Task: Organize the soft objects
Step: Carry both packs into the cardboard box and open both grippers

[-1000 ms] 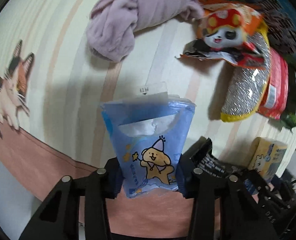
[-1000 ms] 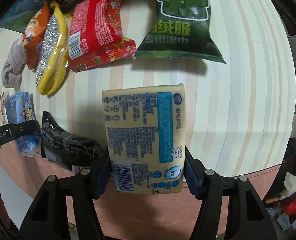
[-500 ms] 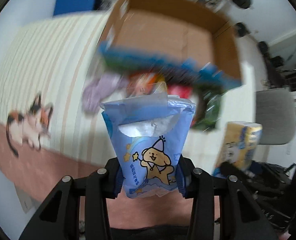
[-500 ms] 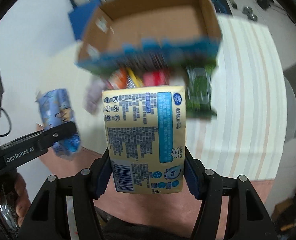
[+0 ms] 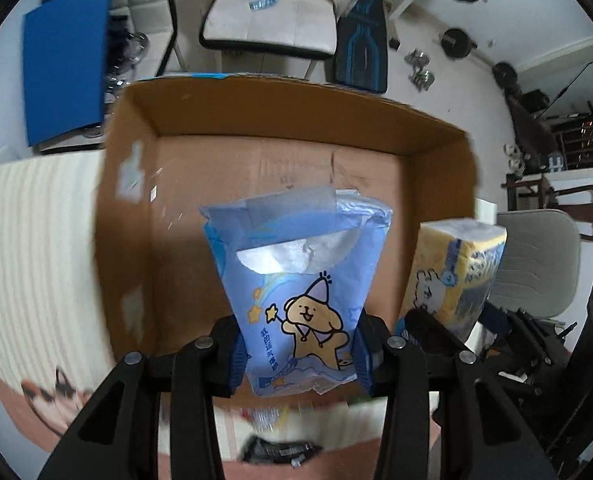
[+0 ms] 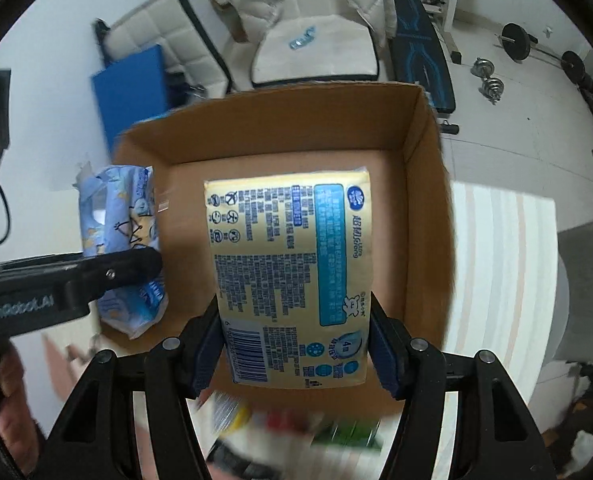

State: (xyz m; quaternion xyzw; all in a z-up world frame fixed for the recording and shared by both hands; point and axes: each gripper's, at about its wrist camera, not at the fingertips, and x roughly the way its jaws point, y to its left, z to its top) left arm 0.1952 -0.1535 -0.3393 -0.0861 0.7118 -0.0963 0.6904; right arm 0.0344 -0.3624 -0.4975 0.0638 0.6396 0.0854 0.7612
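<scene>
My left gripper is shut on a blue tissue pack with a cartoon bear and holds it above the open cardboard box. My right gripper is shut on a yellow tissue pack with blue print, also held over the box. The yellow pack shows at the right in the left wrist view. The blue pack and the left gripper show at the left in the right wrist view. The box floor that I can see is bare.
The box stands on a striped table cloth with a cat print. Blurred snack packets lie on the table in front of the box. White chairs, a blue board and gym weights stand behind.
Both grippers lifted their packs off the table and swung up and forward. The views went from the table items to looking down into the cardboard box.
</scene>
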